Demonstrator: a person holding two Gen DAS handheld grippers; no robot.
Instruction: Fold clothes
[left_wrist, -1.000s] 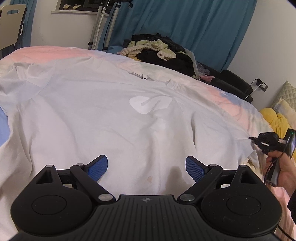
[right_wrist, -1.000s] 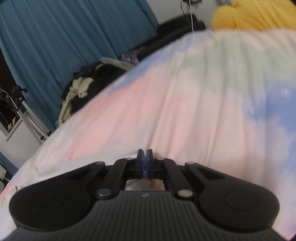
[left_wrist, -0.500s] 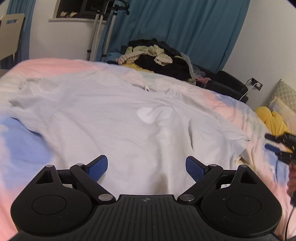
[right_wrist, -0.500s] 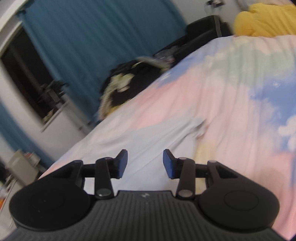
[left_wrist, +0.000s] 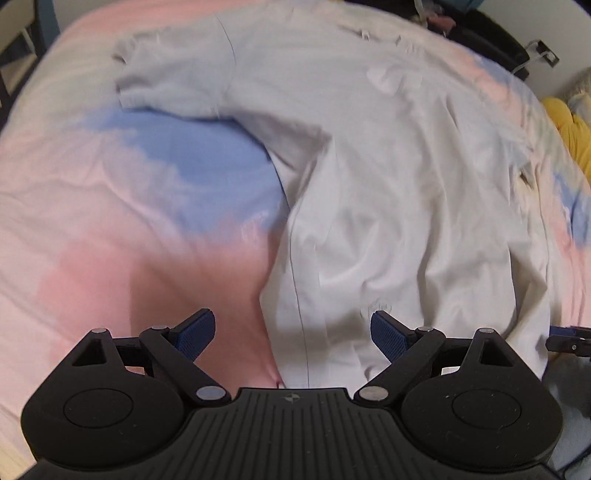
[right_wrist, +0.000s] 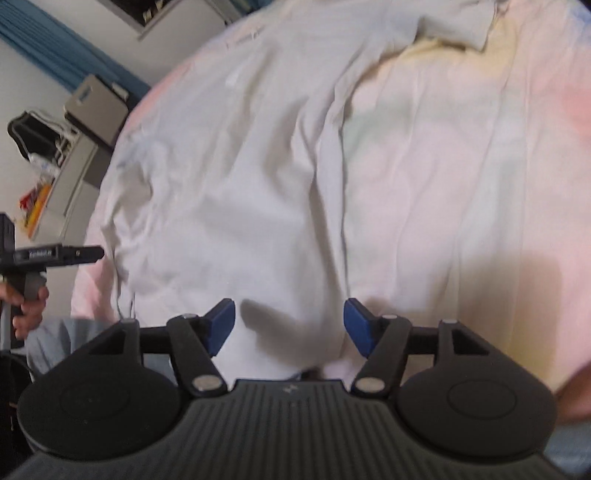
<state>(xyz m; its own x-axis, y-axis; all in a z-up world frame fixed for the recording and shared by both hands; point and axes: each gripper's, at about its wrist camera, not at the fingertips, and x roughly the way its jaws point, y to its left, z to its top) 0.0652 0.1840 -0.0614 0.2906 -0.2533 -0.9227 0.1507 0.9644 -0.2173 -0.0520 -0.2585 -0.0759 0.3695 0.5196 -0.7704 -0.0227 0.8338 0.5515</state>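
White T-shirt (left_wrist: 388, 206) spread flat on the bed (left_wrist: 110, 206), collar at the far end and hem at the near edge, so its long axis runs near to far. Left tongs (left_wrist: 293, 332), released and empty, hover over its near left side seam. Right tongs (right_wrist: 289, 325), jaws opening with nothing between them, hang above its near right edge.

Ahead of your left gripper (left_wrist: 291, 334), whose black arms carry blue pads (left_wrist: 195, 334), lies a plain white T-shirt (left_wrist: 388, 206) with a paler chest print. The bedsheet (left_wrist: 110, 229) to its left is blotched pink and blue; to the right of your right gripper (right_wrist: 288, 325) it fades to pale yellow-green.
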